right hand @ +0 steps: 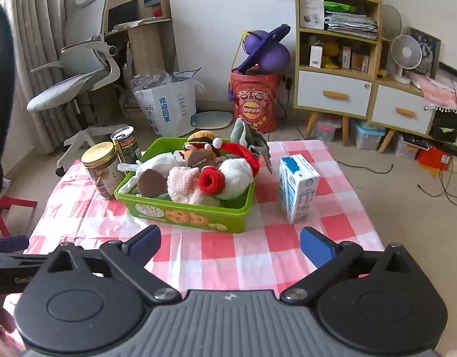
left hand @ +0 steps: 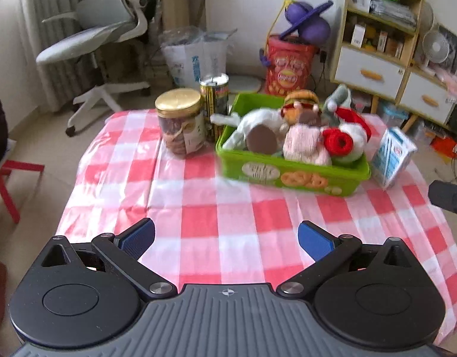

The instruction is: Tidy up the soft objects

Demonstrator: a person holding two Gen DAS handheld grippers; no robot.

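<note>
A table covered by a red and white checked cloth [right hand: 228,255] is seen from both wrist views. Near its far edge a green plastic box [right hand: 186,211] is placed, printed with biscuit pictures on its front wall. On the box's left a clear jar with a gold lid [right hand: 98,169] is set, and just behind it a tall dark can [right hand: 125,145]. On the box's right a blue and white carton [right hand: 298,187] is stood upright, a little apart from it. Beyond the table a grey office chair [right hand: 76,80], a white paper bag [right hand: 168,107], a red drum [right hand: 253,101] and a wooden shelf with white drawers [right hand: 335,56] are visible on the floor.

The soft toys [right hand: 198,172] are heaped inside the green box and rise above its rim: a white plush animal, a fluffy pink piece, a red knitted ring, a red and white hat, a burger-shaped plush and a grey cloth at the back. Nothing is placed between the box and either tool; only bare cloth lies there.

The left gripper [left hand: 227,239] is held over the near part of the table, its blue-padded fingers spread wide with nothing between them, and the box is well ahead and slightly to the right. The right gripper [right hand: 229,242] is likewise spread wide and empty, with the box just ahead and slightly to the left.
</note>
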